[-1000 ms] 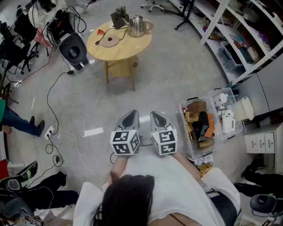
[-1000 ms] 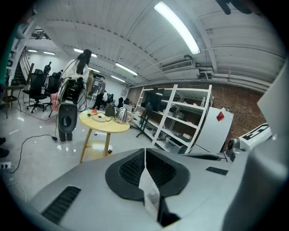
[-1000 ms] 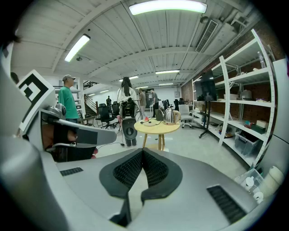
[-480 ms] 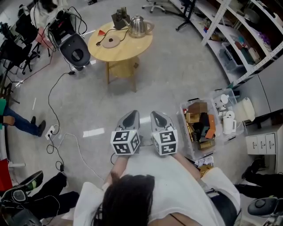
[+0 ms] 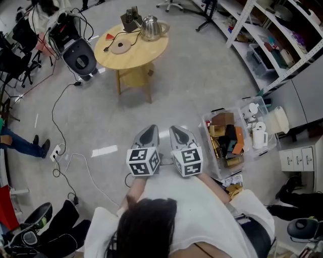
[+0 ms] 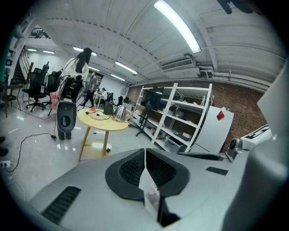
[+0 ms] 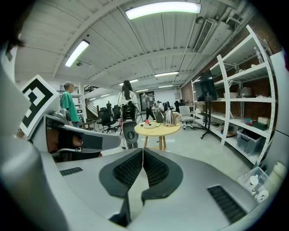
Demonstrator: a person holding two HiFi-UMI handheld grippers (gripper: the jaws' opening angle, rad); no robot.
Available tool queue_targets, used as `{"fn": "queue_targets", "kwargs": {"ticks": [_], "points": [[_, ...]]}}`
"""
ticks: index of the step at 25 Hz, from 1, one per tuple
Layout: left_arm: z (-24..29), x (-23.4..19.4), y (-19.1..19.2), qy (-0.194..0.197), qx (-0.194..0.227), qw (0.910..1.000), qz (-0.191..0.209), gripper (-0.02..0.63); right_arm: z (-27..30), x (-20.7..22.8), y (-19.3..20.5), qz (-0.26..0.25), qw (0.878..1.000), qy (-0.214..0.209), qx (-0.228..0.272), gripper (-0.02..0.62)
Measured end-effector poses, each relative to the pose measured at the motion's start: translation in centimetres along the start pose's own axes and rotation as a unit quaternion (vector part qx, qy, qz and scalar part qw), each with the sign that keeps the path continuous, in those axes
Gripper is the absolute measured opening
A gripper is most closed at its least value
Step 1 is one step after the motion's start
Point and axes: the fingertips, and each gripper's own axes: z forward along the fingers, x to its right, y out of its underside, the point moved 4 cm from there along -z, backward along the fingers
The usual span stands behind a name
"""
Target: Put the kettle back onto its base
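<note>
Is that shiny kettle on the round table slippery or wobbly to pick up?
The kettle looks like polished metal, so its body is probably slippery; the side handle seems the safer grip. Its wide bottom suggests it won't tip easily. How full it is can't be seen.

A shared lab or workshop: tall white metal shelving racks [image 7: 221, 108], bare grey concrete floor [image 5: 202, 85] with trailing black cables [image 5: 55, 108], black swivel office chairs [image 6: 34, 88], long ceiling strip lights [image 7: 162, 9].
</note>
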Motion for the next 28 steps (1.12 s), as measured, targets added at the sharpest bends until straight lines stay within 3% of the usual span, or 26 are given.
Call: {"fn": "queue_targets", "kwargs": {"ticks": [5,12,28], "points": [[0.1,0.1,-0.3,-0.006,0.002,1.0000,0.000,0.028,-0.4,0.6,-0.6,0.007,1.000,0.013,0.019,0.029],[0.3,0.3,0.0,-0.005,-0.001,1.0000,0.000,0.028,0.0,0.4,0.1,0.004,1.000,0.002,-0.006,0.029],[1.5,-0.2,-0.4,-0.003,0.001,1.0000,0.000,0.028,0.8,1.0,-0.5,-0.009,1.000,0.003,0.017,0.028]]}}
